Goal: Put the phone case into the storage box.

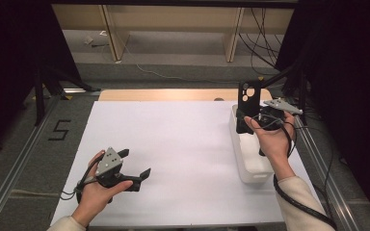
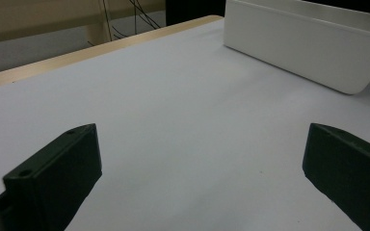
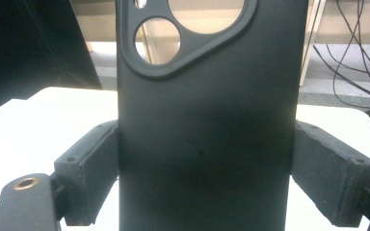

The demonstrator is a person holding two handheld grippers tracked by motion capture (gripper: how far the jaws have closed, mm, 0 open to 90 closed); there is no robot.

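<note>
Black phone case (image 3: 207, 125) between right claw (image 3: 207, 178) jaws

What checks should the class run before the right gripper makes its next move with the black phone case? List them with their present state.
1. Right gripper shut on the black phone case: ok, a pad presses each side edge.
2. Case upright in the grip, camera cutout on top: ok.
3. Case held above the white bin: ok.
4. White bin free of other items: cannot tell, the hand hides part of it.
5. Left gripper open and holding nothing, apart from the bin: ok.
6. White sheet ahead of the left gripper bare: ok.
</note>
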